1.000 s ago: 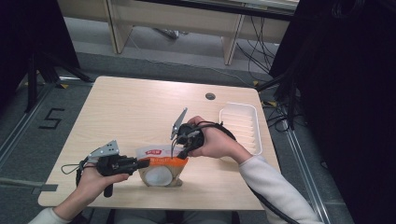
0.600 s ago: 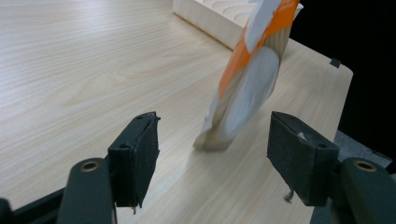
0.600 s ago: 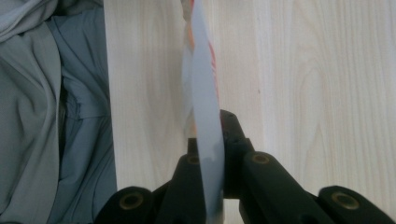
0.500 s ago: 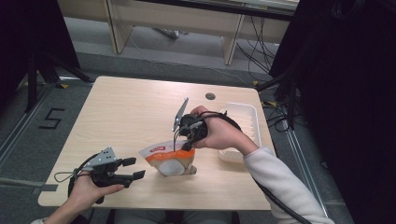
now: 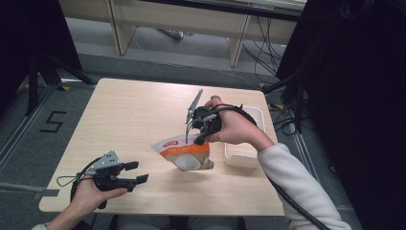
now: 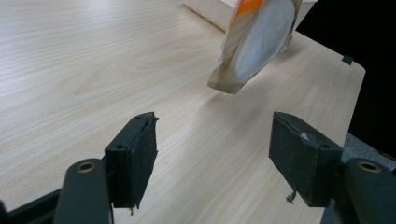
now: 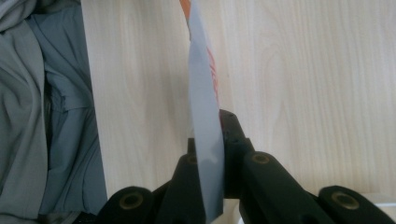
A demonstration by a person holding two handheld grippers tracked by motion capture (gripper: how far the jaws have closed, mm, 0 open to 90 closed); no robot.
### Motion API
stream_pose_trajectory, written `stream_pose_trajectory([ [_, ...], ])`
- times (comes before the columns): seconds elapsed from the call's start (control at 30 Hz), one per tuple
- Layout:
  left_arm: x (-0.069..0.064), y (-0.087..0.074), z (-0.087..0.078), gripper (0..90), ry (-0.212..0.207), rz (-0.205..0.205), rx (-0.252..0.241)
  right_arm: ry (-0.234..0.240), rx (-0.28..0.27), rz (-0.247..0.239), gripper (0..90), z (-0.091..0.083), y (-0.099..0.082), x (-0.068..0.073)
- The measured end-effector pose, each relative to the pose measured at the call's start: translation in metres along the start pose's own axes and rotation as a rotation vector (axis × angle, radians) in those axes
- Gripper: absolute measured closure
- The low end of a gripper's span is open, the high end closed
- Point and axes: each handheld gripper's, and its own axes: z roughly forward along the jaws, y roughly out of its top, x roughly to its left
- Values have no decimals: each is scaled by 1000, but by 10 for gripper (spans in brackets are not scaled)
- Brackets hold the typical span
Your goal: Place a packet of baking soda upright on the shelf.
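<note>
1. L gripper (image 5: 131,172) nearest, low over front-left of worktop (image 5: 124,120), held in person's L hand (image 5: 91,191). Jaws wide apart w/ nothing between; they've just been opening. In left gripper view the pads (image 6: 140,154) frame bare wood, pouch (image 6: 259,42) ahead & apart from them.
2. Pouch (image 5: 184,152) mid-worktop, orange/white w/ red label, hanging tilted. Left gripper view: bottom corner looks clear of the wood, shadow under it.
3. R gripper (image 5: 198,136) above the pouch, in R hand (image 5: 234,127), pointing down. Jaws fully closed, pinching the pouch's top edge.
4. Right gripper view: pouch edge (image 7: 205,140) runs up between the closed jaws, seen edge-on, grey-white w/ red print. Grey cloth (image 7: 42,107) at left of that view, past the worktop edge.
5. White tray (image 5: 242,158) just R of pouch, partly under R hand; touching or not, can't tell.
6. Dark round spot (image 5: 213,98) farther back on worktop.
7. Floor mark "5" (image 5: 52,122) on floor L of worktop.
</note>
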Motion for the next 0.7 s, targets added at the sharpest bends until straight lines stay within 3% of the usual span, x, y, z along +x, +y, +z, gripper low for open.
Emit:
stream_pose_trajectory([
  [0.2, 0, 0, 1, 312, 0, -9, -3, -17, -11, 2, 900, -12, -6, -5],
  [0.27, 0, -1, 1, 312, 2, -13, 0, -22, 7, 34, 900, -16, -8, -6],
  [0.3, 0, -1, 1, 312, 2, -12, 1, -28, -11, 16, 900, -17, -9, -8],
  [0.4, 0, -1, 1, 311, 3, -15, 1, -28, -15, 23, 900, -22, -12, -11],
  [0.53, 1, 0, 1, 310, -7, 6, 2, -43, -25, 33, 900, -30, -17, -15],
  [0.7, 1, -1, 2, 308, -1, -13, 0, -46, -33, 69, 900, -35, -20, -15],
])
